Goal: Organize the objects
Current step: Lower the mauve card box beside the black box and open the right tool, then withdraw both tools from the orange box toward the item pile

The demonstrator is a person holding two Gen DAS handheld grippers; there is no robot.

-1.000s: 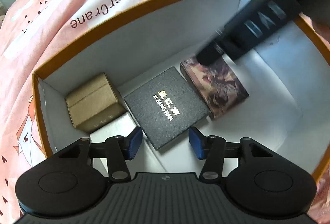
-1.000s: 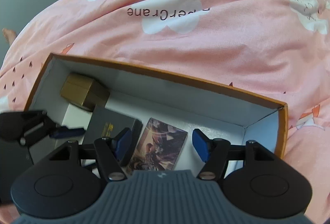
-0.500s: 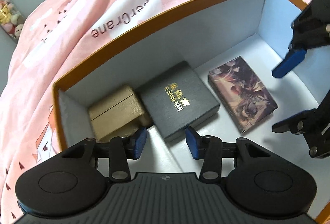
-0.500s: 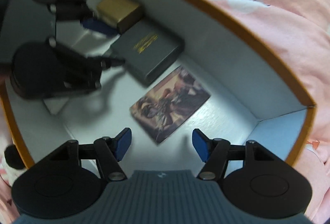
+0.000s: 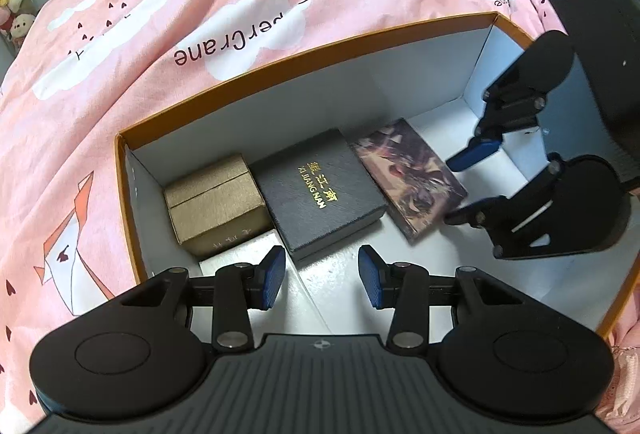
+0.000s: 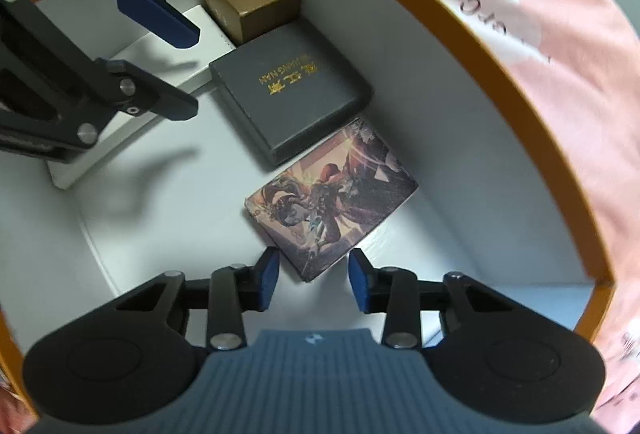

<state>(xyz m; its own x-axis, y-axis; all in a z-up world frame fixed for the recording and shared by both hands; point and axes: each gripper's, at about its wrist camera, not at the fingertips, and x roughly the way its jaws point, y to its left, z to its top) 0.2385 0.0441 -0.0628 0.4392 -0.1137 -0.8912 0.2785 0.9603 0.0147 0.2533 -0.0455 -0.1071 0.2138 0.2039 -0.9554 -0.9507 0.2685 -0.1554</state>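
Right hand-held gripper (image 6: 309, 280) closing astride picture box (image 6: 332, 206) corner

Both wrist views aimed steeply down, close, into orange-rimmed white cardboard box (image 5: 304, 58); left from near end, right from opposite; shared: illustrated flat card box (image 6: 332, 210).

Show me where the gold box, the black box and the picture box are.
gold box (image 5: 216, 204): left wrist view, on its top face.
black box (image 5: 318, 190): left wrist view, on the lid by the gold lettering.
picture box (image 6: 330, 204): right wrist view, on the printed top.
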